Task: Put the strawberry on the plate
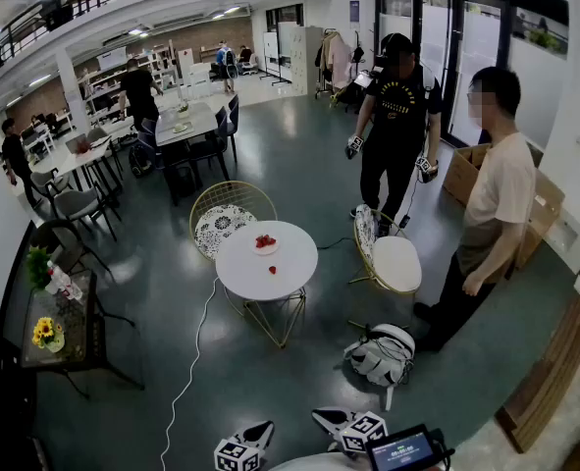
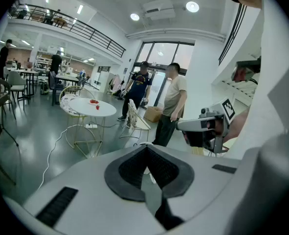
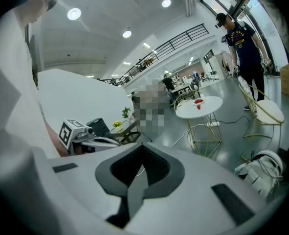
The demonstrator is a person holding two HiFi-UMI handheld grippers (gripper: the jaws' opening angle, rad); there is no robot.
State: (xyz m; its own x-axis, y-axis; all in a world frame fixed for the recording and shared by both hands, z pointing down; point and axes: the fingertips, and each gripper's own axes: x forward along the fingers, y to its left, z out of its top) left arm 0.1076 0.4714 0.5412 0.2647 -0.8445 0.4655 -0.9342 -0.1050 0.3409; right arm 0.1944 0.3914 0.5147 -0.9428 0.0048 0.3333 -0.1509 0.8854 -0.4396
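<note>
– While both grippers hang back from it, where does the strawberry (image 1: 272, 270) lie?

– On the round white table (image 1: 294, 268), on the bare top, near the plate (image 1: 277, 250) but apart from it, on the side closer to the camera. The plate sits toward the table's far edge and carries some red fruit.

– What stands around the table?

– A gold wire chair (image 1: 223, 226) with a patterned cushion is behind it on the left, and a second chair (image 1: 395, 261) with a white seat is to its right. A white cable (image 1: 186, 371) runs over the dark floor from under the table, and a white bag (image 1: 383, 353) lies on the floor nearer the camera. Two people stand beyond the chair on the right, one in black (image 1: 397, 116) and one in a beige shirt (image 1: 496, 194).

– And the grippers?

– The left gripper (image 2: 149, 175) has its jaws pressed together with nothing between them. The right gripper (image 3: 139, 173) is the same, closed and empty. Both sit at the bottom edge of the head view, well apart from the table.
</note>
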